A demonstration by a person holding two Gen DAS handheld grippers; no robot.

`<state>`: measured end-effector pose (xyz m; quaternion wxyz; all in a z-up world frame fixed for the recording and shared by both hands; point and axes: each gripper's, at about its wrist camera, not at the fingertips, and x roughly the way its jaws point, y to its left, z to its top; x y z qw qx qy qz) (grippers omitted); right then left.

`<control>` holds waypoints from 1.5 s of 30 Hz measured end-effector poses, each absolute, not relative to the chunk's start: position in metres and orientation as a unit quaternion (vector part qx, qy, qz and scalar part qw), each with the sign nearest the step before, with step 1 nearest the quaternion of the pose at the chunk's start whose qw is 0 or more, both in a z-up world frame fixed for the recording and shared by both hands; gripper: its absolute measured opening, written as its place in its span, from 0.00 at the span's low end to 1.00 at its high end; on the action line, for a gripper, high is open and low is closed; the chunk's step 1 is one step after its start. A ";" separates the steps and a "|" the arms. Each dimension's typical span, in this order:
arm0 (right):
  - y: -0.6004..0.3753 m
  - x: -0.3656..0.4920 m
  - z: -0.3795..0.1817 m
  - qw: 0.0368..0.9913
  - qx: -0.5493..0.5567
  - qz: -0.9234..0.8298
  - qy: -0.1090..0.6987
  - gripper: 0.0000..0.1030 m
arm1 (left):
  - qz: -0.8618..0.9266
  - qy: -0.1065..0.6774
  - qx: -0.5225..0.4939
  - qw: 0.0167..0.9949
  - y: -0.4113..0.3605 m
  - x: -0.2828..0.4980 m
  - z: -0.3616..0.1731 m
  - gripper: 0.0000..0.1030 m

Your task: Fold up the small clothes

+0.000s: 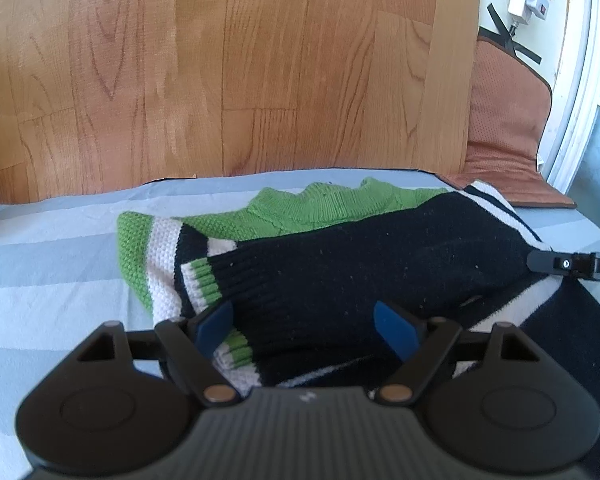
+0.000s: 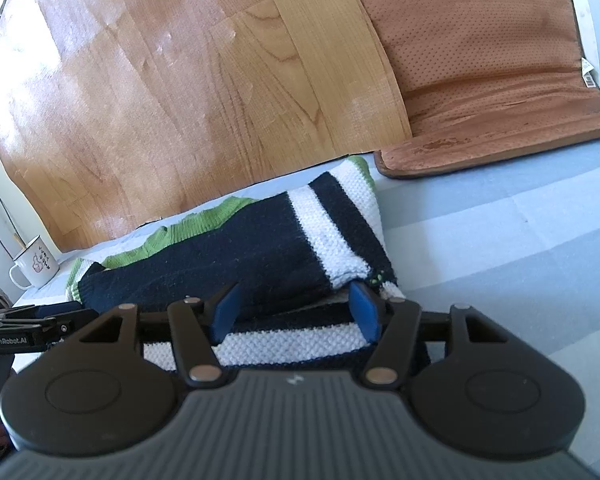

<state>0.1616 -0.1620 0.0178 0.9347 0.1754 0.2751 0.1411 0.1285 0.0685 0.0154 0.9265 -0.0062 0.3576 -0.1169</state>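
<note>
A small knitted sweater (image 1: 340,264) in black, white and green lies folded on a blue-grey striped sheet (image 1: 52,248). A black sleeve with a green and white cuff (image 1: 200,280) is laid across its body. My left gripper (image 1: 302,320) stands open low over the sweater's near edge, with its blue pads (image 1: 216,328) on either side of the black knit and not pressing it. My right gripper (image 2: 296,300) is open too, at the sweater's (image 2: 260,256) near right corner, with the folded edge between its pads (image 2: 364,312). Each gripper shows at the edge of the other's view.
A wooden panel (image 1: 220,72) rises just behind the sheet. A brown perforated cushion (image 2: 480,80) leans at the back right, its foot on the sheet. A white enamel mug (image 2: 34,266) stands at the far left. A white plug and cable (image 1: 528,0) hang on the wall.
</note>
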 end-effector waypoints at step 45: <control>-0.263 -0.086 -0.005 0.902 0.225 0.206 0.305 0.50 | -0.154 0.436 -0.206 0.862 0.101 -0.156 0.020 0.08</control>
